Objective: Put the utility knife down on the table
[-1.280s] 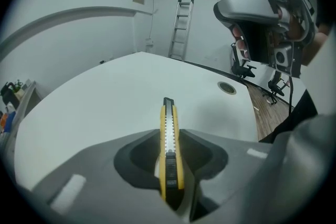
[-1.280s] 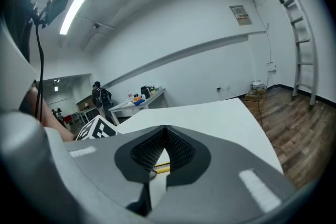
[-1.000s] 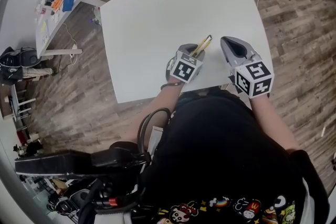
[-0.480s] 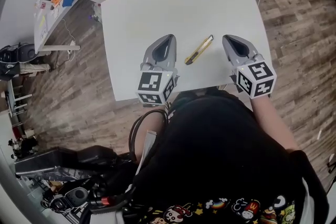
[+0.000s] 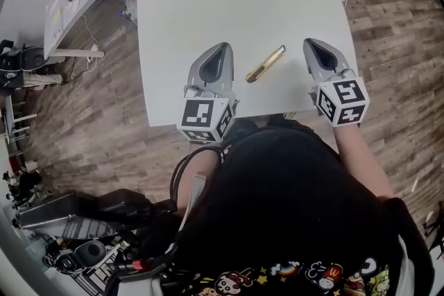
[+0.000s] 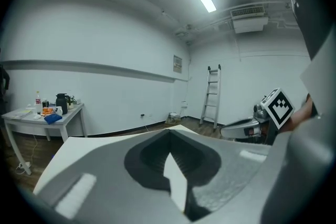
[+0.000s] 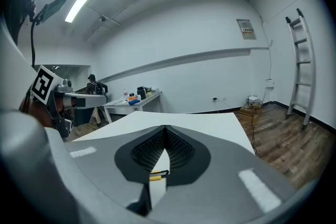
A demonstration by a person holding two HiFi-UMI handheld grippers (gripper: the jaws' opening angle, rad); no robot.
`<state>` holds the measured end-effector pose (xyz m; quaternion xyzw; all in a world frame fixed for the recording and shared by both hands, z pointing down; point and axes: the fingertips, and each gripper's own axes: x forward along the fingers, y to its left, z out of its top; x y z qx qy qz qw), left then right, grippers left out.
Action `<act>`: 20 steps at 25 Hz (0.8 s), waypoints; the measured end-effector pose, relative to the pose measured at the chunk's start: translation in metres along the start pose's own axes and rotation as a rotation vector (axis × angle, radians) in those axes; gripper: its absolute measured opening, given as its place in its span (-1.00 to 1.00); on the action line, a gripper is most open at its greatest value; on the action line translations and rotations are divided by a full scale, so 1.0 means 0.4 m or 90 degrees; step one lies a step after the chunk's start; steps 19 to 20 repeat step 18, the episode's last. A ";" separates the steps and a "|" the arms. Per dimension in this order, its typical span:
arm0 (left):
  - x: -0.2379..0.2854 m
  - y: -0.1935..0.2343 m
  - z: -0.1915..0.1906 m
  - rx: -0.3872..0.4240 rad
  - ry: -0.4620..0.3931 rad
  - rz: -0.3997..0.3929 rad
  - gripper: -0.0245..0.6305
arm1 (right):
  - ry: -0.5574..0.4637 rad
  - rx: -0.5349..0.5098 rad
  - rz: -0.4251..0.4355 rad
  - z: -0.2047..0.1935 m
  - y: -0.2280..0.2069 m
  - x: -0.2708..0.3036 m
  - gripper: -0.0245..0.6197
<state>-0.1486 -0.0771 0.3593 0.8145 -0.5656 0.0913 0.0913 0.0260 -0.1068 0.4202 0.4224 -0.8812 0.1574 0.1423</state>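
The yellow and black utility knife point(image 5: 266, 64) lies flat on the white table point(image 5: 229, 3), pointing diagonally, between my two grippers and touching neither. My left gripper point(image 5: 221, 48) hovers to its left, shut and empty. My right gripper point(image 5: 309, 44) is to the knife's right, also shut and empty. In the left gripper view the left gripper point(image 6: 169, 132) has its jaw tips together, with only white table showing below them. In the right gripper view a bit of the knife point(image 7: 157, 176) shows through the gap under the tips of the right gripper point(image 7: 165, 129).
The table's near edge point(image 5: 208, 114) runs just under both grippers, against the person's body. A side table point(image 5: 69, 7) with small items stands at the far left. A ladder point(image 6: 212, 94) leans on the far wall. Wood floor point(image 5: 388, 24) surrounds the table.
One second ago my left gripper held the knife; it has let go and moved left. The knife now lies on the table. The right gripper has barely moved.
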 end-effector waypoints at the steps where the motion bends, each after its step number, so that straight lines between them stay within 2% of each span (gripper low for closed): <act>1: 0.007 -0.003 -0.004 0.002 0.006 0.000 -0.92 | 0.001 -0.004 0.000 0.001 0.000 0.004 -0.86; 10: 0.070 -0.007 -0.073 0.017 0.078 0.036 -0.92 | 0.004 -0.027 0.004 -0.002 0.015 0.050 -0.86; 15: 0.071 0.016 -0.133 -0.008 0.143 0.056 -0.92 | 0.008 -0.035 0.009 -0.005 0.028 0.070 -0.86; 20: 0.064 0.028 -0.154 -0.021 0.161 0.062 -0.92 | 0.009 -0.047 0.017 -0.002 0.044 0.080 -0.86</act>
